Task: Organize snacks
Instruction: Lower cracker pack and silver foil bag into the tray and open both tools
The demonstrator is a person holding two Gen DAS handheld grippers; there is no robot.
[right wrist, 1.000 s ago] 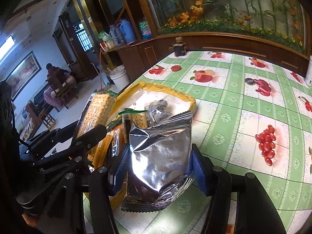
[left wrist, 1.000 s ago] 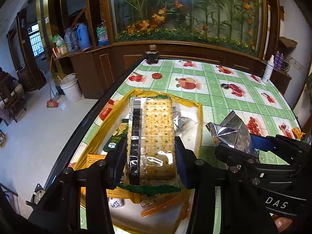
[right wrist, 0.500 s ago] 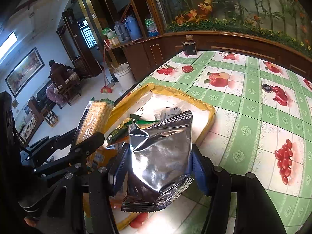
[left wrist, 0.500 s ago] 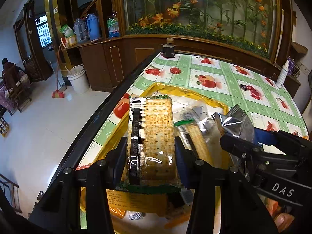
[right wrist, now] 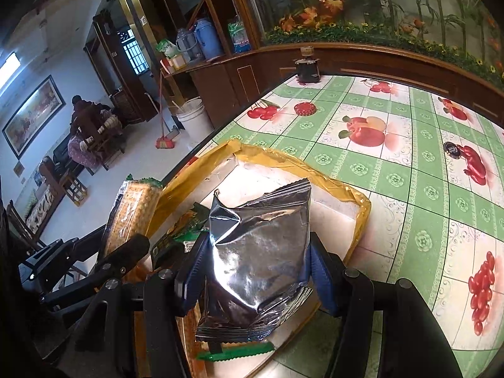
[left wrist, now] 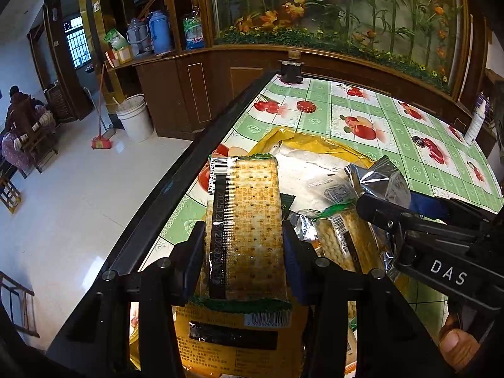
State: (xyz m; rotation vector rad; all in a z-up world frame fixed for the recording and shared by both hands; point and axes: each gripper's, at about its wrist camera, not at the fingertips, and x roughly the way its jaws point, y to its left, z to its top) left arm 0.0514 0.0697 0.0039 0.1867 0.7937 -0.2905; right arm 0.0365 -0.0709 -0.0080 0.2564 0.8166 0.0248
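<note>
Left gripper (left wrist: 244, 245) pinching cracker pack (left wrist: 244, 220), frame centre. Right gripper (right wrist: 255, 271) pinching silver foil bag (right wrist: 258, 252), lower centre. Both over yellow-rimmed tray (right wrist: 362, 217). Several snacks already in tray; these two not yet placed.

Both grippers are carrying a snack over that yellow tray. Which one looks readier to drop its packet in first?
Probably the right gripper. Its silver foil bag hangs over the bare white part of the yellow tray. The left gripper holds its cracker packet nearer the table edge, above packets already piled there.
</note>
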